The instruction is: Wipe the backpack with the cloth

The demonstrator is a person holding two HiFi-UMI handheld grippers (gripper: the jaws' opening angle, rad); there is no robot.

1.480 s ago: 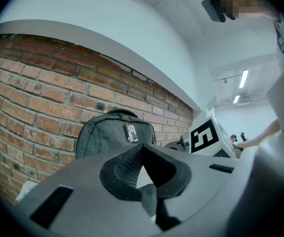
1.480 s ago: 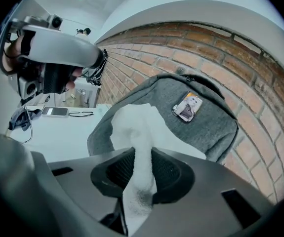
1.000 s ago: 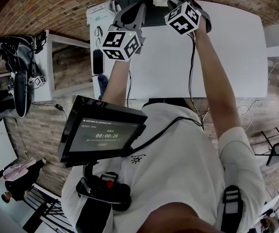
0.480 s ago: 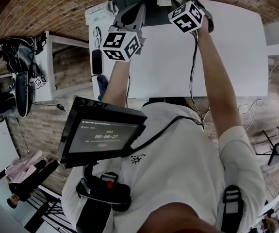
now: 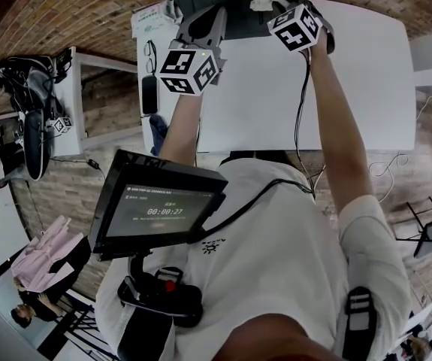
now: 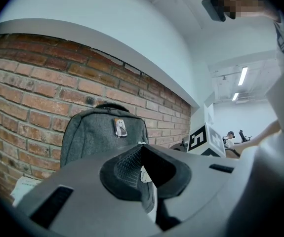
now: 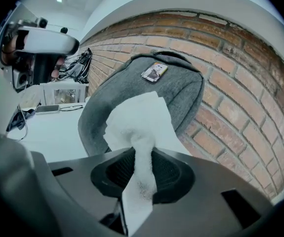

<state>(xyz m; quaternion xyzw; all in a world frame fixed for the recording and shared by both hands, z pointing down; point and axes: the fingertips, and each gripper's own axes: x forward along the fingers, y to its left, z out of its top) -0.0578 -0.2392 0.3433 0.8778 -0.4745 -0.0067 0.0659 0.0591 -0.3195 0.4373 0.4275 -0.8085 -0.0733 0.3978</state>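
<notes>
- Right gripper [image 7: 142, 154] is clamping the white cloth [image 7: 138, 116] between its 2 jaws. The jaws are sitting partly apart around the bunched fabric, with the loose end fanning out ahead.
- Backpack [image 7: 183, 88] is standing upright at the far edge of the white table [image 5: 351, 89], backing onto the brick wall [image 7: 240, 107], grey front panel facing the person.
- Cloth is hanging in front of the upper middle of that panel. Cannot tell if it is touching.
- Left gripper [image 6: 141, 151] is pointing level at the backpack from nearby, jaws looking closed at the tips, holding nothing.
- Step in hand, my read: getting the cloth onto the panel and stroking.
- Doing it well:
  - pressing with the fanned cloth, not the jaw tips
  - running overlapping passes top to bottom
  - going light, since the bag looks soft and may be folding or sliding
- Left gripper could be bracing the bag's side while the right is wiping.
- Watching the small badge [image 7: 154, 72] near the top, since the cloth may be snagging there.
</notes>
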